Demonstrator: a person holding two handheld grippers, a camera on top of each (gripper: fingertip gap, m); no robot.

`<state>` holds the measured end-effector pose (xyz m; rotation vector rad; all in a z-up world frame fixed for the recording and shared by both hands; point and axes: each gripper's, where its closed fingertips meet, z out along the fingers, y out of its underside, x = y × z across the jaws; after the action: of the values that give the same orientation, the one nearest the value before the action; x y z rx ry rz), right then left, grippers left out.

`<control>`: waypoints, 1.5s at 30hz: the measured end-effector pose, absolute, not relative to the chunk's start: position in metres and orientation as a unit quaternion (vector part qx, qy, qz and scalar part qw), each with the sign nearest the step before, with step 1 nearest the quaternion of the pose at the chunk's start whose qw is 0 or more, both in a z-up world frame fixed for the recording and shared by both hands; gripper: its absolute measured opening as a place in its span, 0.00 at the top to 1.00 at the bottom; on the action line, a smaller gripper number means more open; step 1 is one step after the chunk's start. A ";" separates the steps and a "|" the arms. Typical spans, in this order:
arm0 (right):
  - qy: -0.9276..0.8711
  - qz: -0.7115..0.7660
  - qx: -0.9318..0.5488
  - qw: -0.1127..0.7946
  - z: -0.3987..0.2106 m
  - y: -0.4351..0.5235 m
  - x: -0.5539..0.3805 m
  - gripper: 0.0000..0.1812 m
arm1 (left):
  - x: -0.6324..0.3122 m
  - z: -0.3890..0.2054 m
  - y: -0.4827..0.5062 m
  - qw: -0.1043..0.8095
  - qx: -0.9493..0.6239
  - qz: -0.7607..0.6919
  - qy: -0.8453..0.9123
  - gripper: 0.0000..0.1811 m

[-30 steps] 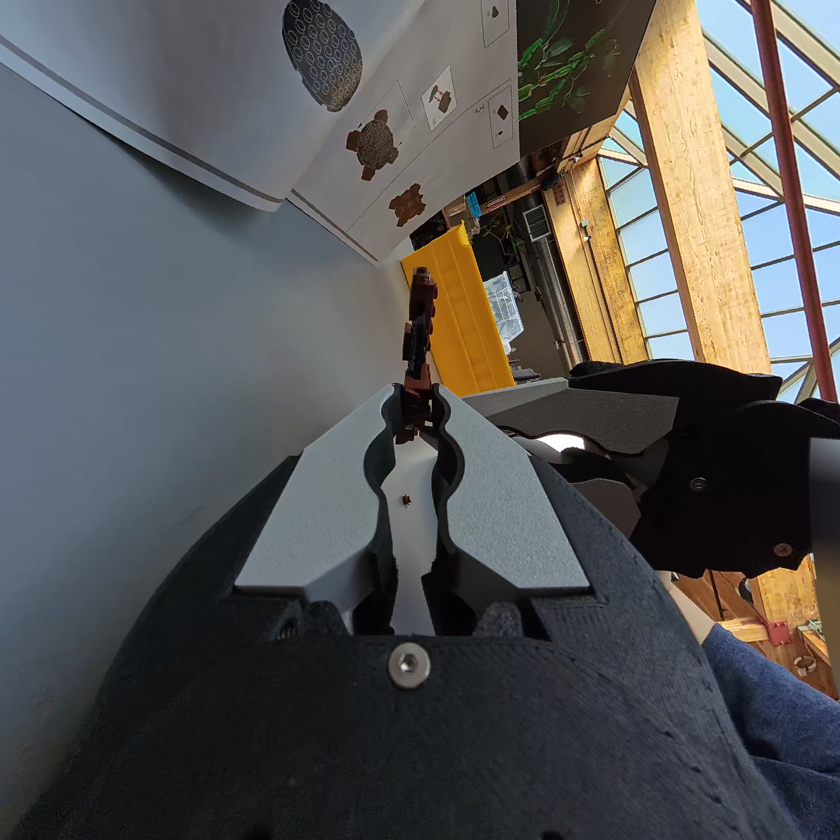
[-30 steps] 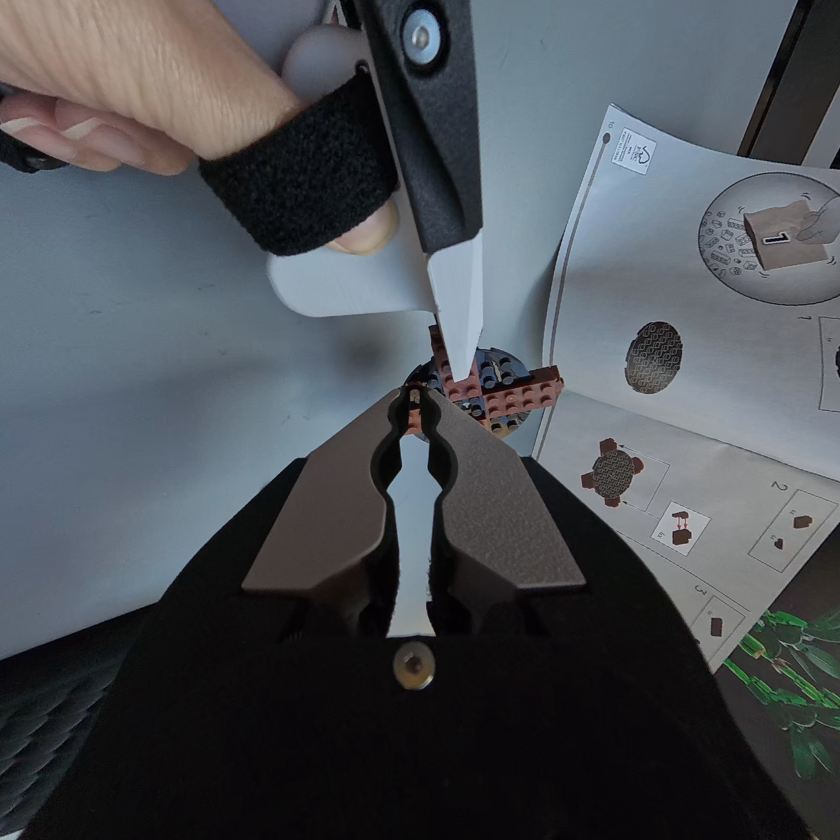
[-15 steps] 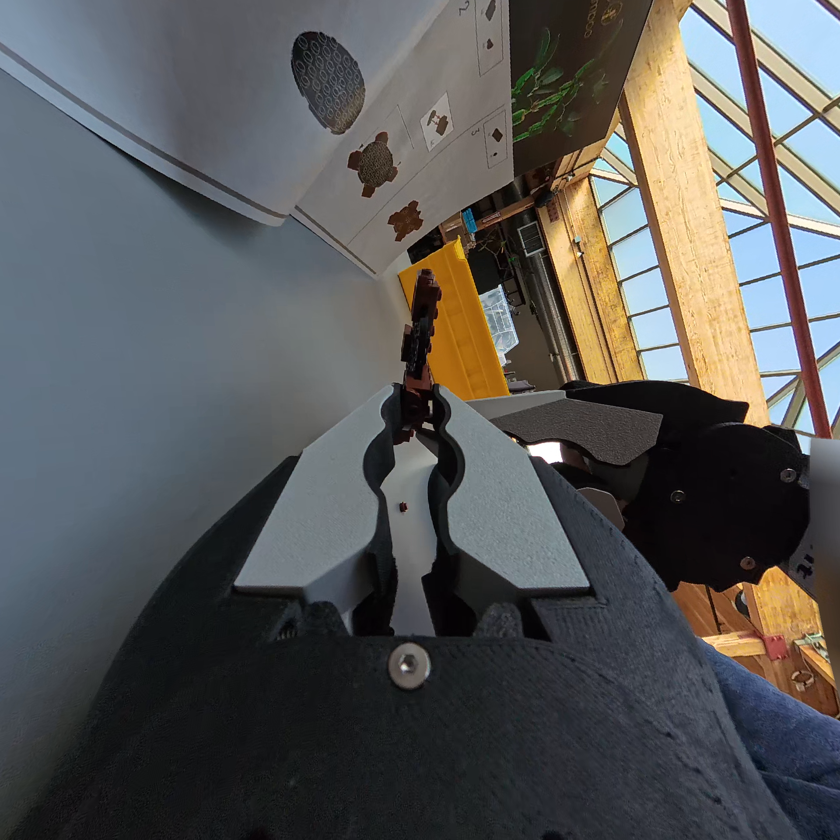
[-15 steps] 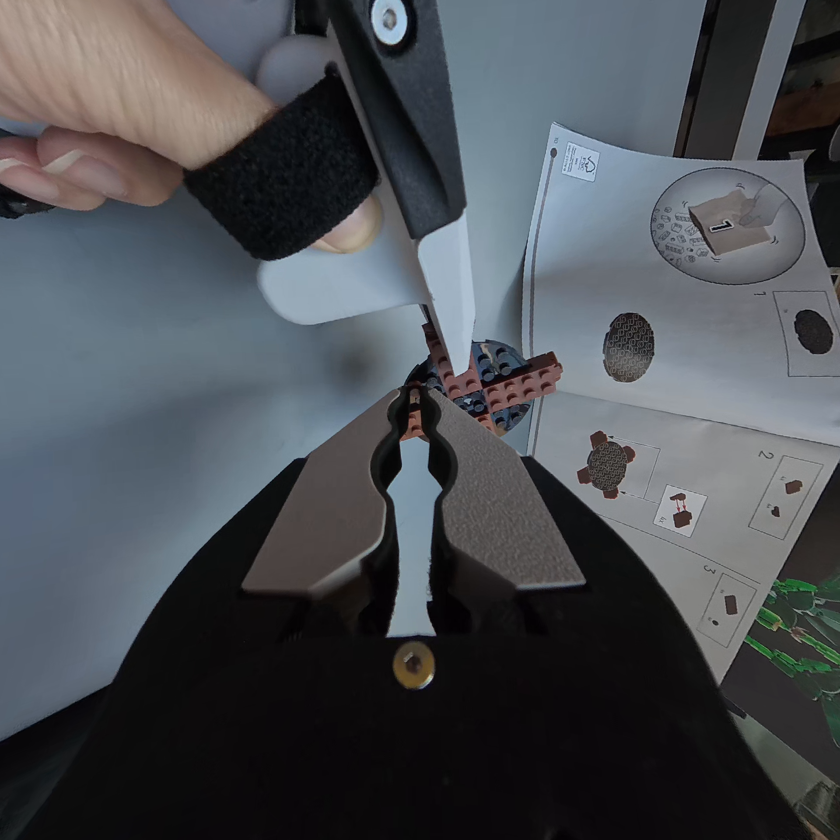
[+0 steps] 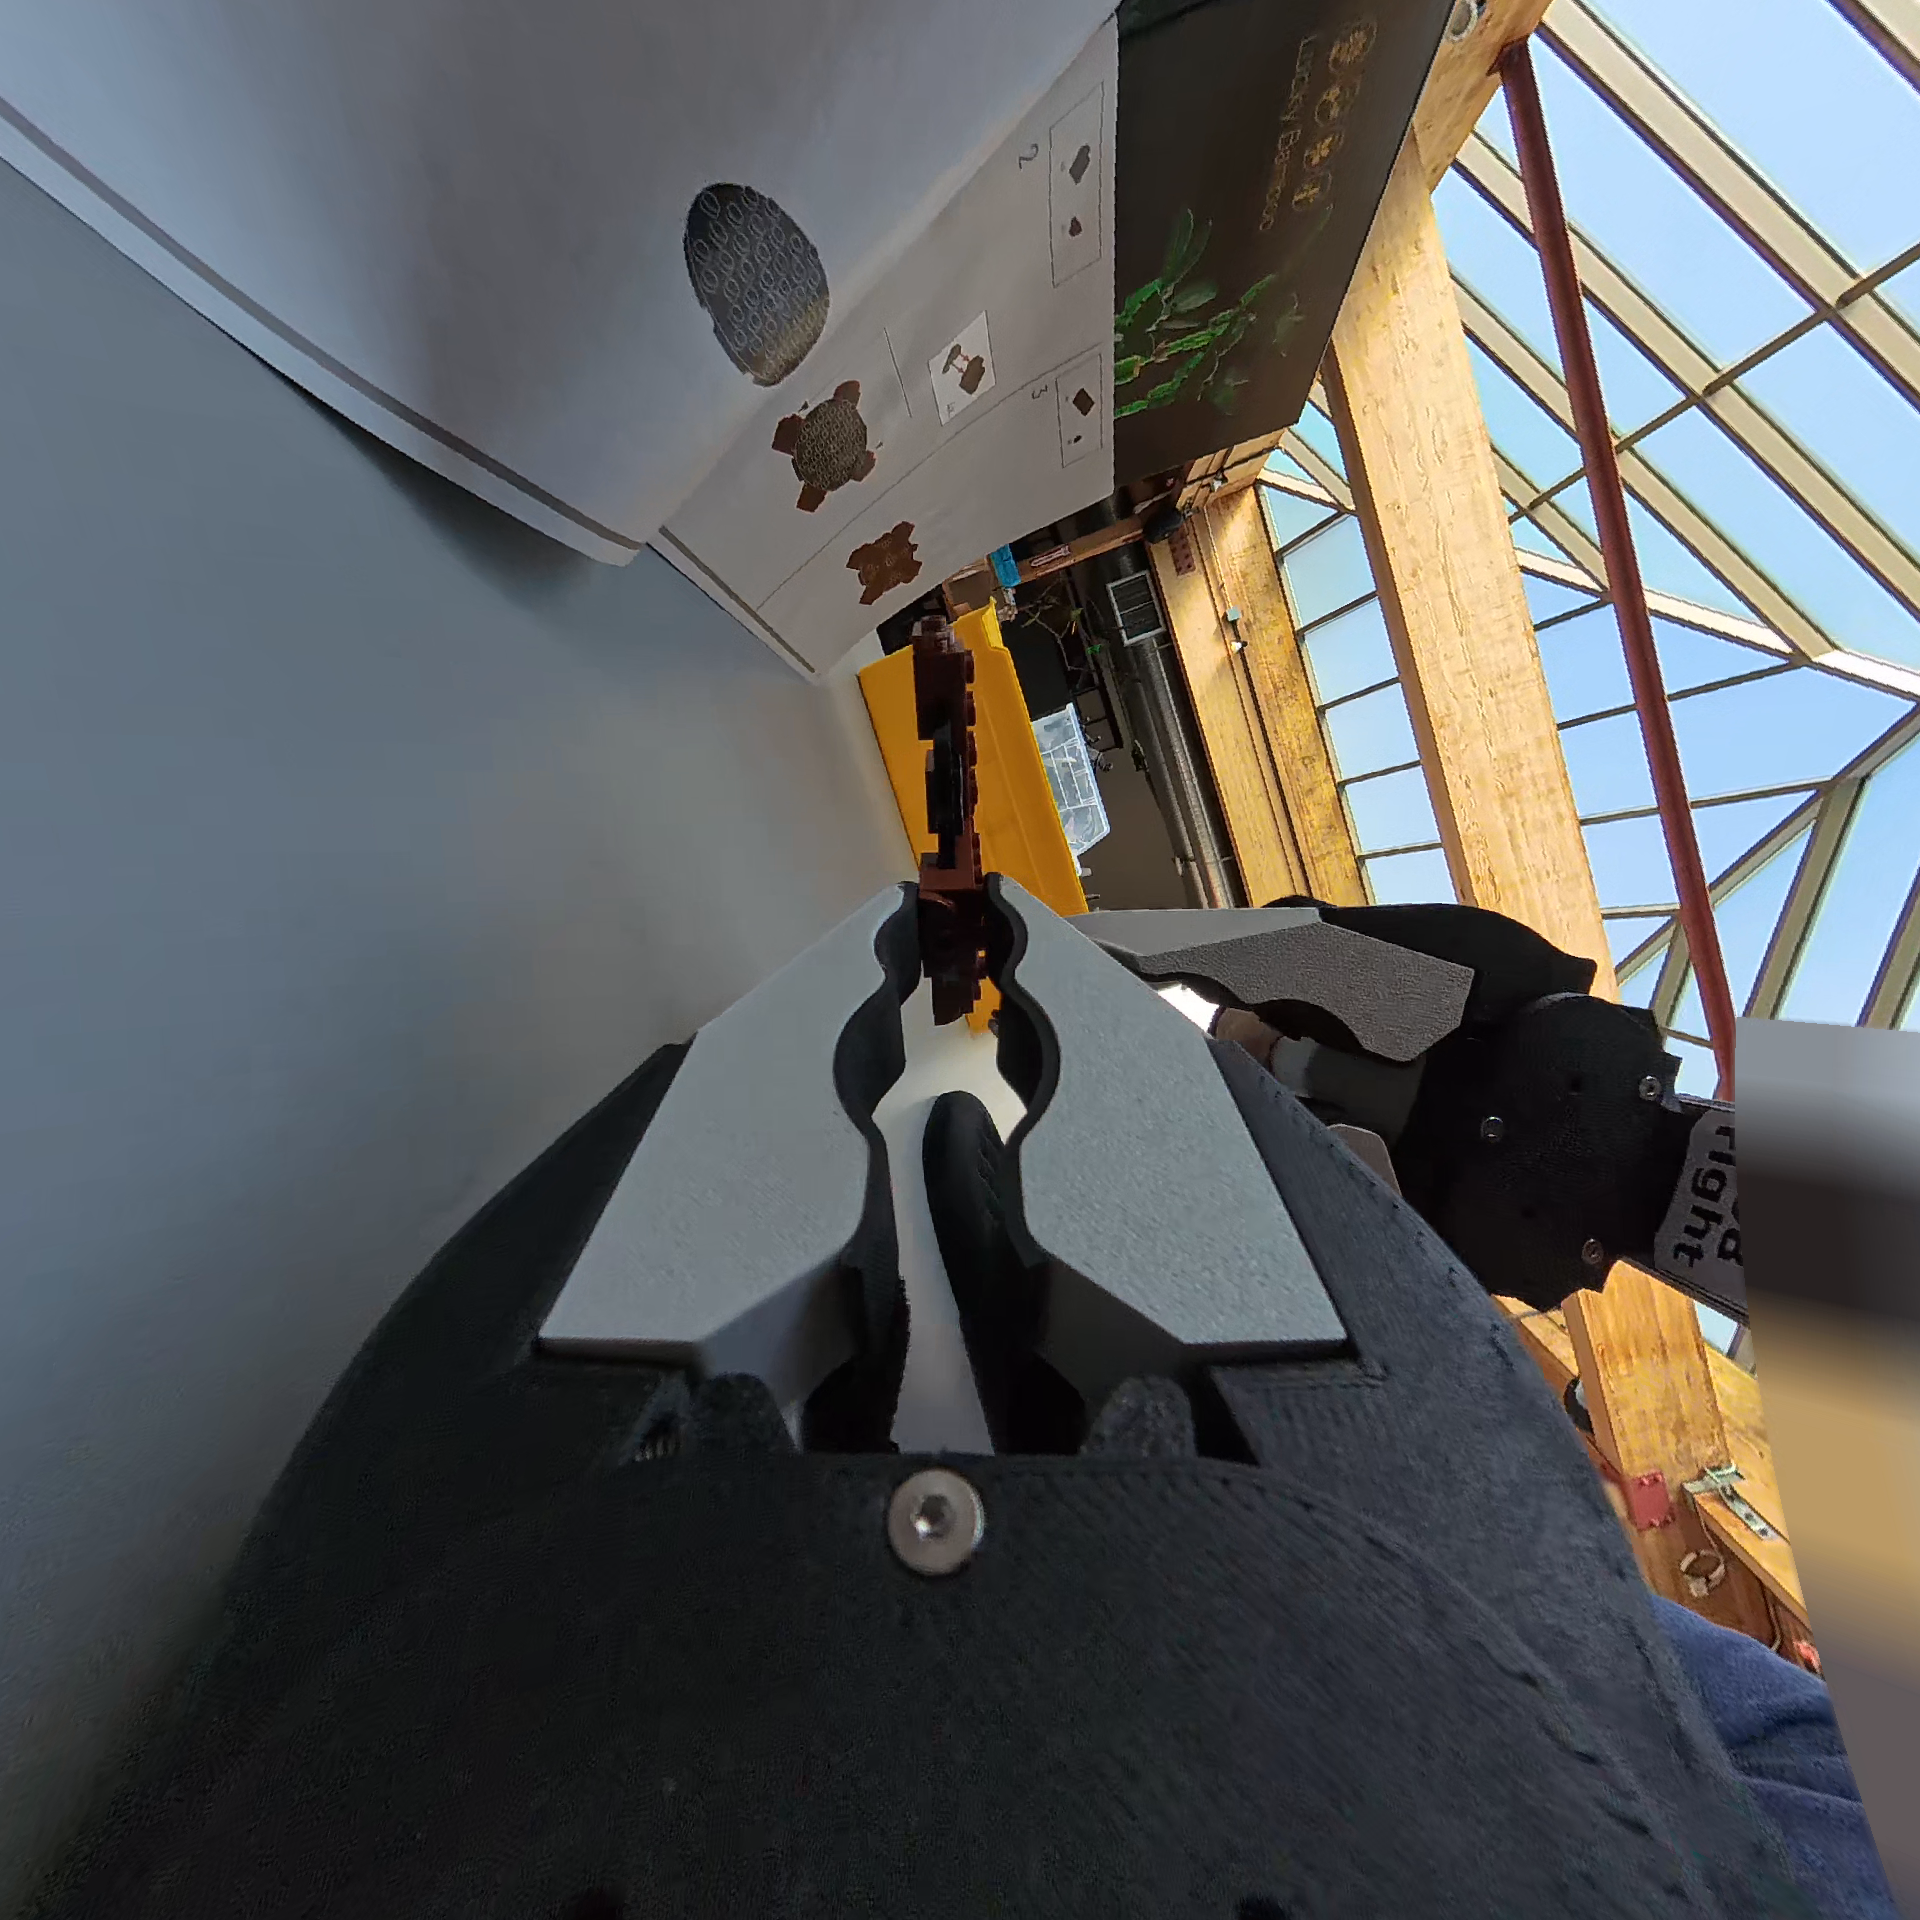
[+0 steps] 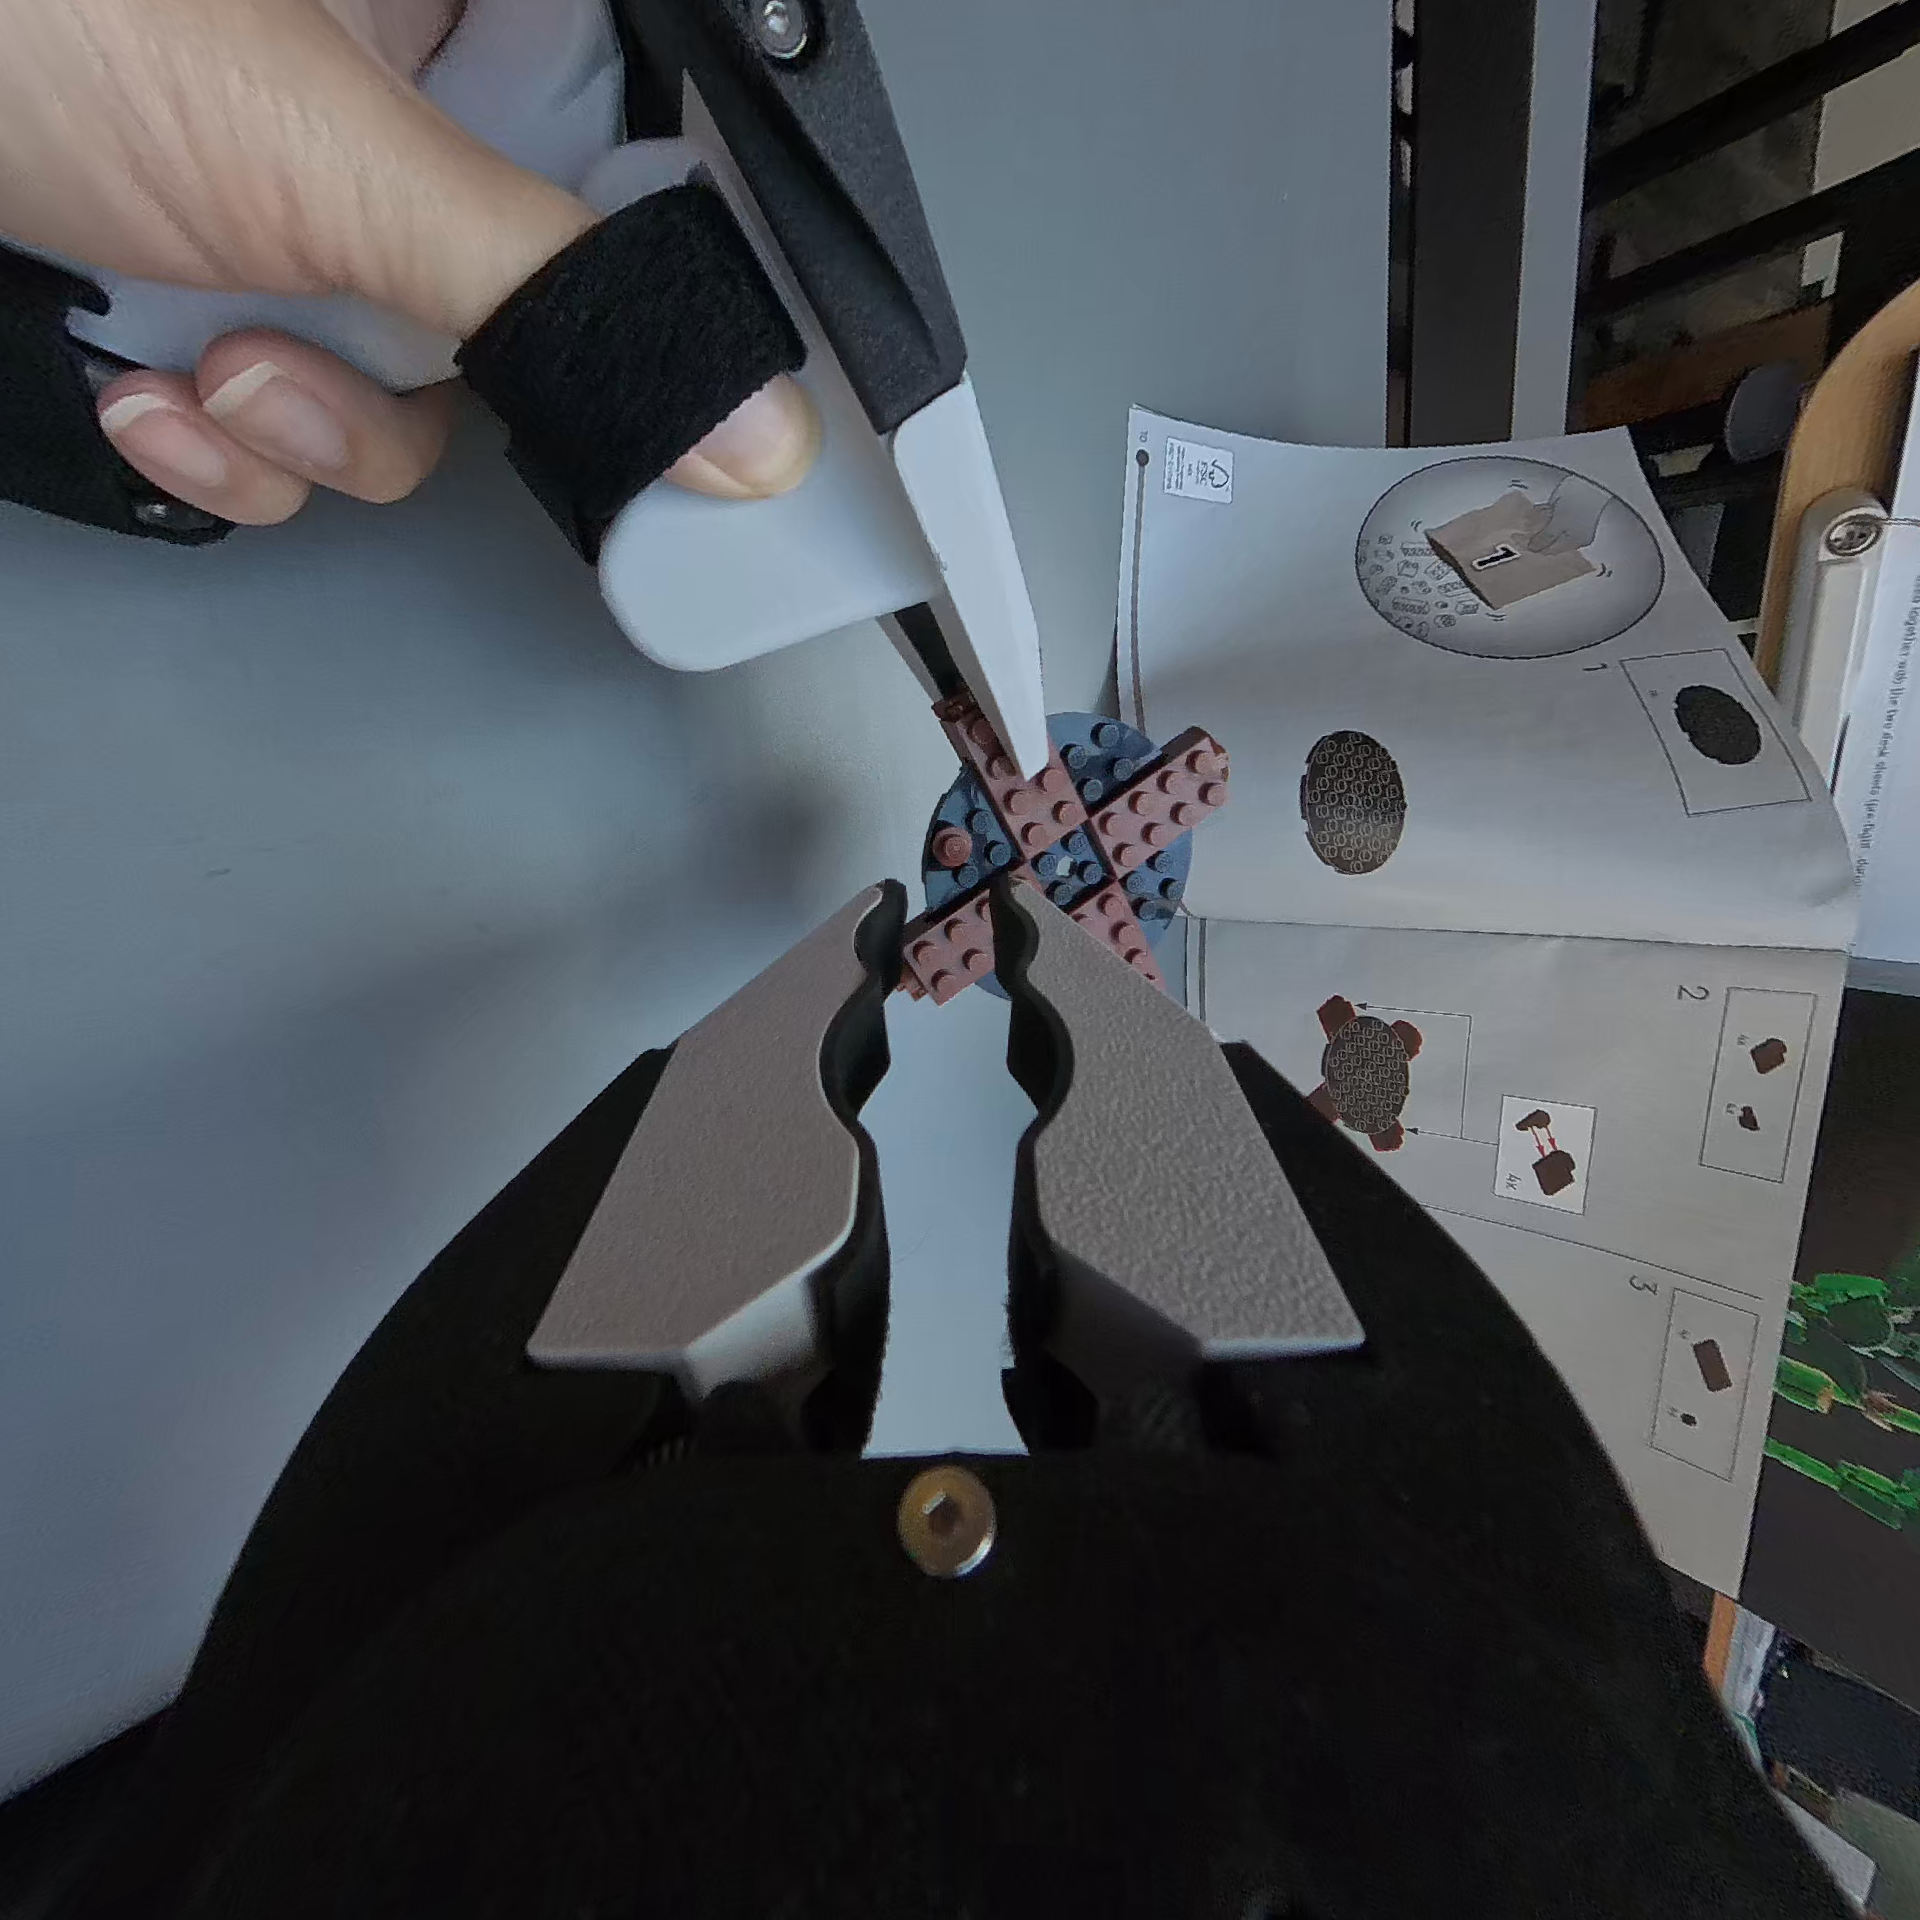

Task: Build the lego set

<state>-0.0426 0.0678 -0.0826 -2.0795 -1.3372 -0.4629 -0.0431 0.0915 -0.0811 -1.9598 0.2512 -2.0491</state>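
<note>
1. The table (image 6: 260,831) is grey and fills the left of both views; the booklet (image 6: 1507,935) lies open at the right of the right wrist view, one booklet with two pages showing.
2. One yellow bin (image 5: 1023,769) shows at centre of the left wrist view, behind the build.
3. Two grippers: the left gripper (image 5: 954,925) has its fingers closed on one brown arm of the build (image 6: 1070,842), which it holds off the table at frame centre. The right gripper (image 6: 940,914) has its fingers parted, nothing between them, its tips around the lower-left brown arm without a clear pinch.
4. One hand (image 6: 239,229) shows at the upper left of the right wrist view, working the left gripper.
5. The build counts one dark round plate and four brown arms crossing on it.
6. To do this step well, I judge: keep the left grip steady and level, close the right fingers square on the arm's long sides, and press straight onto the studs so the cross does not twist.
</note>
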 end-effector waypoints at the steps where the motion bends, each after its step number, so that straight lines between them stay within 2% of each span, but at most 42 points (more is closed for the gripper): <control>1: -0.502 -0.170 -0.783 0.326 -0.080 0.067 -0.044 0.90 | -0.044 -0.080 0.093 0.144 -0.678 -0.716 0.080 0.95; 4: -0.506 -0.161 -0.741 0.412 -0.067 0.063 -0.051 0.86 | -0.046 -0.079 0.093 0.127 -0.670 -0.729 0.058 0.95; 9: -0.522 -0.266 -0.628 0.512 -0.050 0.049 -0.047 0.86 | -0.048 -0.066 0.086 0.072 -0.642 -0.763 0.016 0.96; 12: -0.444 -0.207 -0.645 0.586 -0.031 0.034 -0.046 0.86 | -0.055 -0.048 0.086 0.064 -0.627 -0.776 0.012 0.95; 15: -0.375 -0.159 -0.649 0.642 -0.009 0.028 -0.037 0.74 | -0.062 -0.031 0.084 0.075 -0.625 -0.777 0.015 0.96; 18: -0.428 -0.279 -0.588 0.626 -0.007 0.031 -0.033 0.68 | -0.062 -0.015 0.076 0.056 -0.616 -0.786 0.003 0.95; 23: -0.500 -0.404 -0.493 0.586 -0.001 0.037 -0.039 0.72 | -0.057 -0.002 0.053 0.016 -0.624 -0.781 0.012 0.95; 30: -0.502 -0.448 -0.465 0.576 0.010 0.039 -0.036 0.93 | -0.048 0.009 0.041 0.018 -0.638 -0.770 0.024 0.95; 34: -0.498 -0.430 -0.470 0.589 0.020 0.031 -0.031 0.95 | -0.046 0.023 0.032 0.017 -0.627 -0.777 0.051 0.93; 38: -0.473 -0.393 -0.493 0.615 0.044 0.022 -0.020 0.94 | -0.054 0.057 0.023 0.073 -0.587 -0.797 0.123 0.73; 40: -0.477 -0.341 -0.504 0.634 0.056 0.011 -0.021 0.94 | -0.063 0.071 0.010 0.137 -0.553 -0.789 0.230 0.68; 43: -0.485 -0.221 -0.527 0.662 0.073 -0.006 -0.031 0.94 | -0.073 0.068 0.006 0.361 -0.517 -0.636 0.445 0.61; 45: -0.479 -0.156 -0.535 0.678 0.087 -0.015 -0.036 0.94 | -0.079 0.084 -0.004 0.497 -0.441 -0.516 0.541 0.64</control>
<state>-0.0361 -0.0146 0.0870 -1.2023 -1.0753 -0.3512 -0.0793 -0.0043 0.0845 -1.0677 1.3098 -1.2502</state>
